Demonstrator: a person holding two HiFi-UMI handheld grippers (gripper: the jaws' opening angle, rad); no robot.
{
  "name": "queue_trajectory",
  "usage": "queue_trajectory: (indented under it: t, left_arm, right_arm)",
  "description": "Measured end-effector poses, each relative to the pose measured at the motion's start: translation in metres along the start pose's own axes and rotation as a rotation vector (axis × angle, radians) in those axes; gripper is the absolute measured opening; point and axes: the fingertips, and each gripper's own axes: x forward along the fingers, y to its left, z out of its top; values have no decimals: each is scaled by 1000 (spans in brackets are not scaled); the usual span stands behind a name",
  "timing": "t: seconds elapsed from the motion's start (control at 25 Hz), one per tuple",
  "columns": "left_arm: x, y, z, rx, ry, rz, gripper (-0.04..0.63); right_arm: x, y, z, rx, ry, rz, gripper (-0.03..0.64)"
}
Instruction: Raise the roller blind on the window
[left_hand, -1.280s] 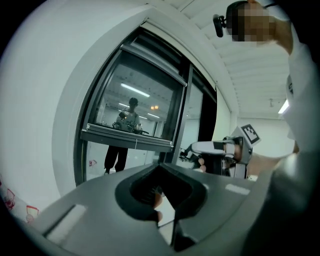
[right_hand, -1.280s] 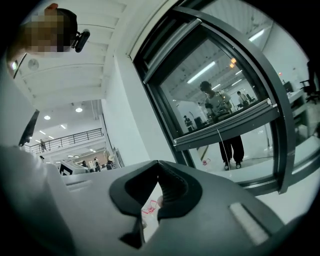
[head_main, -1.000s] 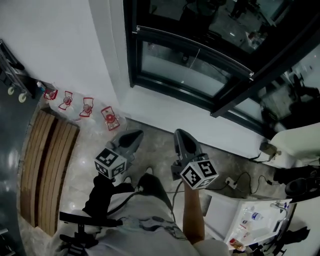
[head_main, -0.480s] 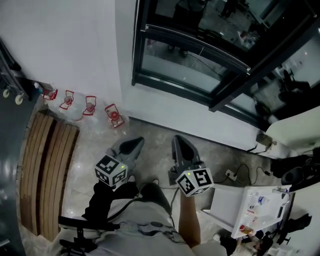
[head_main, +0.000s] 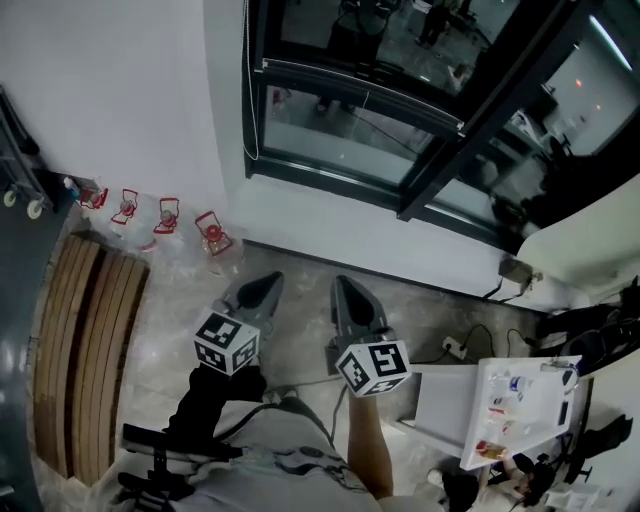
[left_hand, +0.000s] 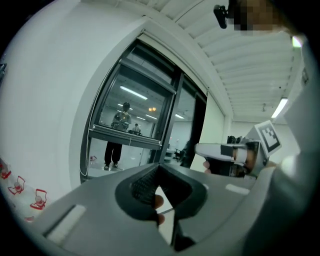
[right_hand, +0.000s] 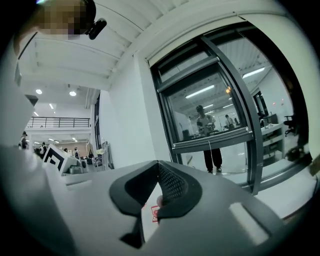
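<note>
Glass in the window (head_main: 345, 115) lies bare, no blind fabric seen over it, its pull cord (head_main: 246, 100) hanging by the left frame; left gripper (head_main: 264, 287) and right gripper (head_main: 344, 292), both closed and empty, point windowward, well short of it.

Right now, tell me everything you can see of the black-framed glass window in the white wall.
The black-framed glass window sits in the white wall, nothing touching it. A pale horizontal rail crosses the left pane; a thick black post divides it from the right pane. A thin looped cord hangs at its left edge. No blind covers the glass in view.
</note>
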Motion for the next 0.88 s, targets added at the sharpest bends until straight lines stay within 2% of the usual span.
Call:
queue_trajectory:
  t: [0.12, 0.4, 0.68, 0.8, 0.88]
  left_arm:
    - [-3, -43, -6, 12, -9, 25, -3]
    - [-16, -88, -5, 55, -29, 80, -3]
    - [-32, -91, 26, 80, -92, 91, -3]
    - [-42, -75, 40, 116, -92, 101, -2]
    - [-48, -62, 46, 112, -89, 108, -3]
  right_arm:
    - [-40, -14, -3, 0, 8, -19, 0]
    - [-85, -20, 5, -31, -8, -36, 0]
    - [-95, -1, 25, -35, -65, -47, 0]
    - [-80, 18, 31, -44, -70, -44, 0]
    - [-70, 28, 33, -53, -64, -47, 0]
